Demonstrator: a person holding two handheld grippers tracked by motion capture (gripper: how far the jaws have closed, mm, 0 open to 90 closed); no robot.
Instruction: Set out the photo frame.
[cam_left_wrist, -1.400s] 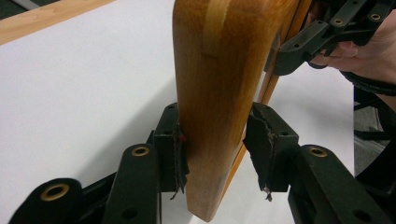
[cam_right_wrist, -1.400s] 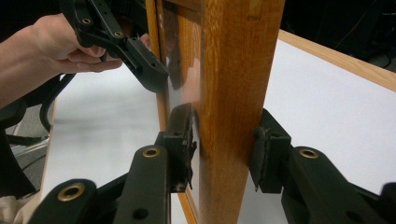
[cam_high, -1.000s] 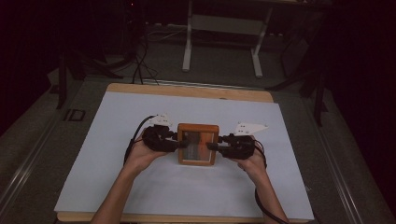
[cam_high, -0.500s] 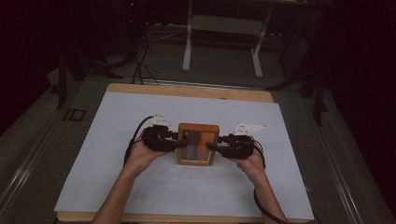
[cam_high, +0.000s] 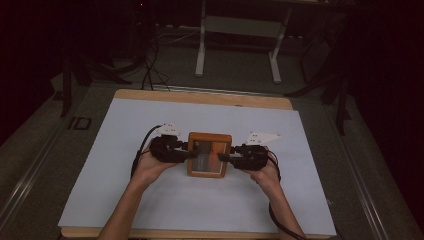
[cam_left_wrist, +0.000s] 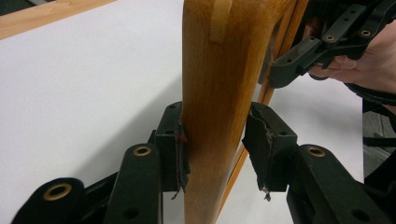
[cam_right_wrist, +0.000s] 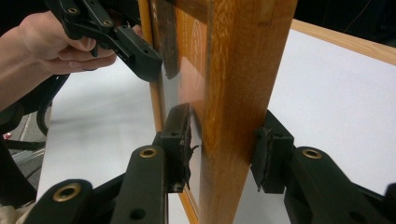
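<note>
A wooden picture frame (cam_high: 209, 154) sits just below the centre of the high view, over the white sheet (cam_high: 125, 130) that covers the table, with 1 gripper at each of its 2 side rails. Its glass front shows an orange picture behind a dull reflection.

The left gripper (cam_high: 189, 154), at the frame's left edge in the high view, is clamped on the left rail. In the left gripper view the rail (cam_left_wrist: 219, 107) rises through the middle of the picture between the 2 black jaws; the left pad presses against the wood and the right pad meets its other face lower down. The person's left hand (cam_high: 150, 165) wraps the gripper body from below.

The right gripper (cam_high: 223, 157) grips the opposite rail. In the right gripper view the rail (cam_right_wrist: 243, 107) stands upright at centre, with both jaws closed against its 2 faces. The right hand (cam_high: 262, 172) holds that gripper from the lower right.

Each gripper view shows the other gripper farther off, at the upper right (cam_left_wrist: 322, 44) and upper left (cam_right_wrist: 116, 37).

The wooden table edge (cam_high: 200, 97) borders the sheet at the top, and a metal stand (cam_high: 240, 30) stands on the dark floor beyond.
</note>
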